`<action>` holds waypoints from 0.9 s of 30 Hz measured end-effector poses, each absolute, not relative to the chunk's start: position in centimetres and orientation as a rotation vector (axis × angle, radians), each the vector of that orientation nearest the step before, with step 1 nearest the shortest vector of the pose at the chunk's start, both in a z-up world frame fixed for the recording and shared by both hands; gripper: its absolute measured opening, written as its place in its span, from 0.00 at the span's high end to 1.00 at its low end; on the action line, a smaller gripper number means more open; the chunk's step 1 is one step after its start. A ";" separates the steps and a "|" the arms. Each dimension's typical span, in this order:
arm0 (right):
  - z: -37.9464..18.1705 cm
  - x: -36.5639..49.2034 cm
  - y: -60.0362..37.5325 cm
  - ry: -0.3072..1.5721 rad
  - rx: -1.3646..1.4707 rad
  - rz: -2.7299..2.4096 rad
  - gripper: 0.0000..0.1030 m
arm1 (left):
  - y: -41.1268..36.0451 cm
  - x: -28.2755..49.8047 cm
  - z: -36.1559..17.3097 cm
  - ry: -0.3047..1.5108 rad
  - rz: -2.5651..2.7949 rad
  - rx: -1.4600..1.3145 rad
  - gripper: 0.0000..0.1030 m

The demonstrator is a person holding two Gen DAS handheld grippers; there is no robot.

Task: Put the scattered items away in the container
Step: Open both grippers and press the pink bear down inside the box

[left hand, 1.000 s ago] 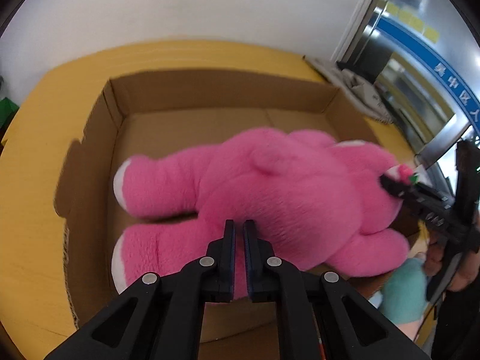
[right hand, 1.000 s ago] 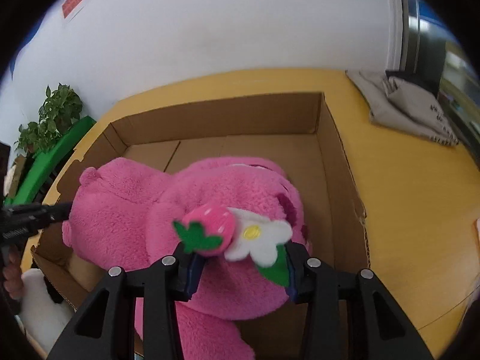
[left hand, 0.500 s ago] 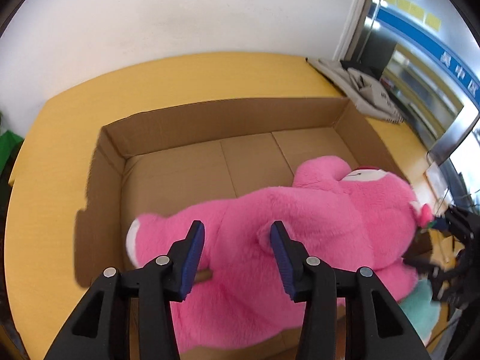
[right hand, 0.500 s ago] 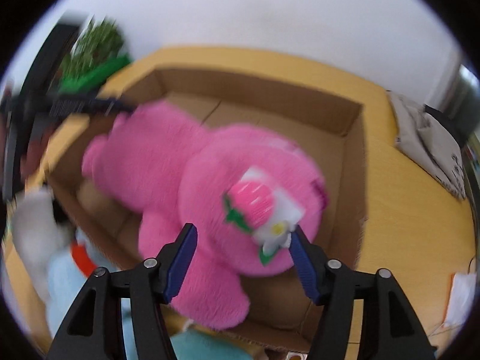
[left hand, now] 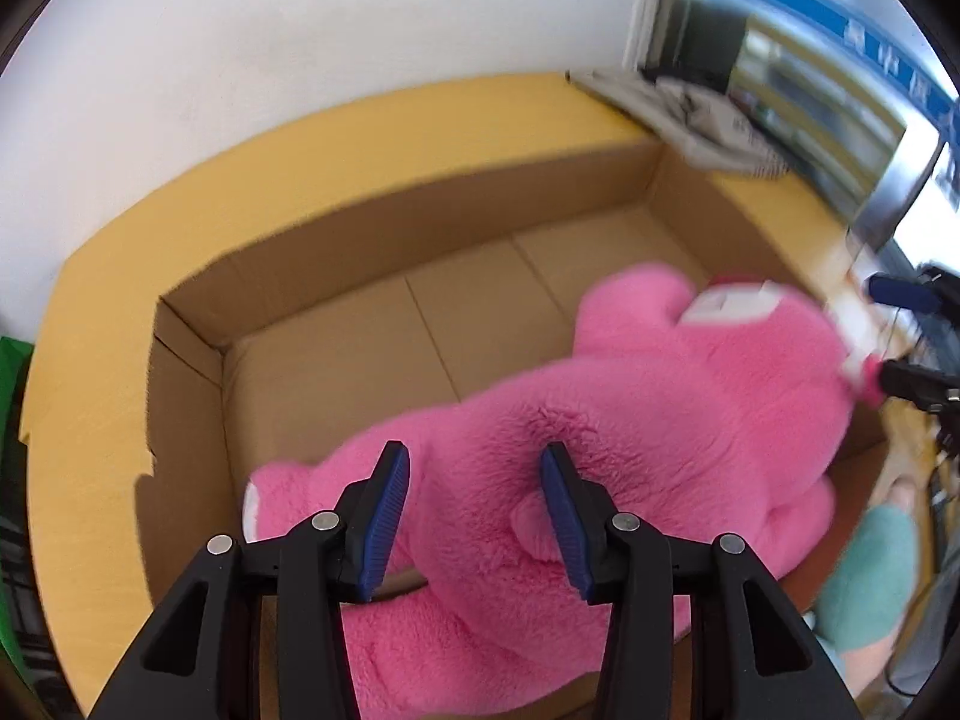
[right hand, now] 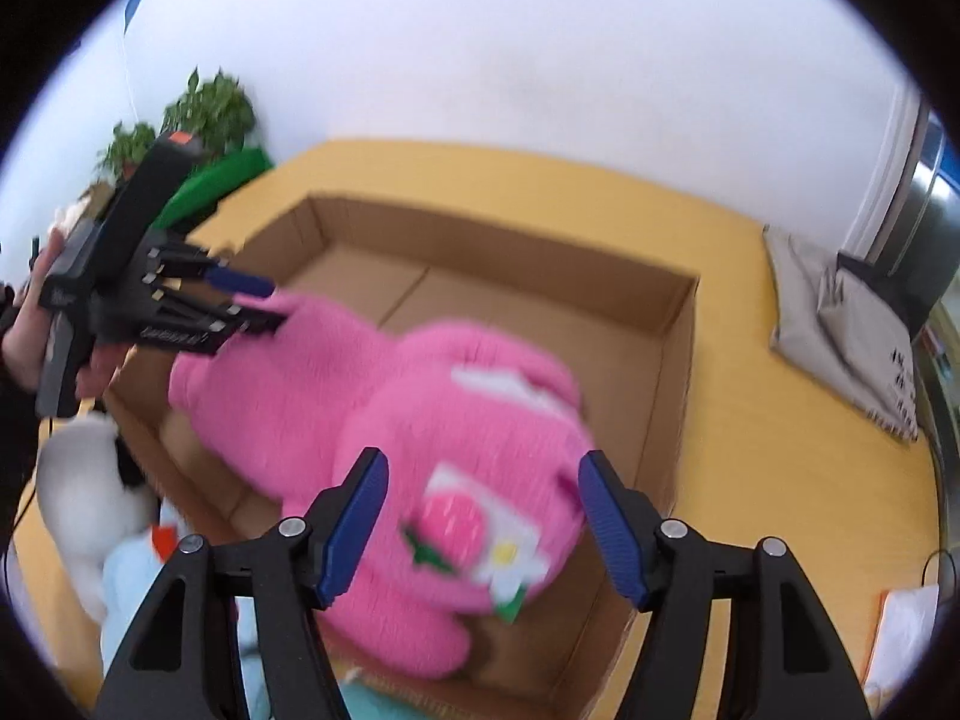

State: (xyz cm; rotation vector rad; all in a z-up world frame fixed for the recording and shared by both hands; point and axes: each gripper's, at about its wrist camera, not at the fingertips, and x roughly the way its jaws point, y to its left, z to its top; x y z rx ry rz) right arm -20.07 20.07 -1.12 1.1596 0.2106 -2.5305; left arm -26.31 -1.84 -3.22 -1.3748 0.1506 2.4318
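A big pink plush bear [left hand: 630, 420] lies in the open cardboard box [left hand: 372, 222] on the yellow table. My left gripper [left hand: 474, 456] hovers open just above the bear's back, its pads clear of the fur. In the right wrist view the bear's head [right hand: 480, 438], with its strawberry and flower ornament [right hand: 474, 534], lies below my right gripper [right hand: 480, 462]. That gripper's jaws are opening, with nothing pressed between them. Each view shows the other gripper: the left one [right hand: 258, 300] over the bear's leg, the right one [left hand: 894, 336] by the head.
A grey cloth bag [right hand: 852, 330] lies on the table [right hand: 780, 510] right of the box [right hand: 666, 396]. A white plush [right hand: 78, 480] and a light blue one [right hand: 132, 576] sit outside the box's near left corner, a teal plush [left hand: 870, 570] beside it. Potted plants [right hand: 210, 108] stand behind.
Both grippers went from shut on the bear to open and rose. The bear settled into the box, toward its right side.
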 end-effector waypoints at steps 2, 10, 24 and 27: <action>-1.6 -22.4 19.5 0.186 1.190 -2.546 0.34 | -2.6 -28.2 -3.2 0.117 2.474 -1.396 0.41; -7.0 -24.5 19.2 0.008 1.387 -2.460 0.36 | -0.3 -30.3 -8.3 0.277 2.287 -1.551 0.44; -6.8 -21.2 19.2 -0.067 1.372 -2.423 0.30 | -0.7 -26.2 -7.9 0.301 2.296 -1.564 0.35; -6.1 -20.5 19.7 -0.102 1.341 -2.473 0.26 | -1.5 -25.8 -6.8 0.239 2.337 -1.544 0.30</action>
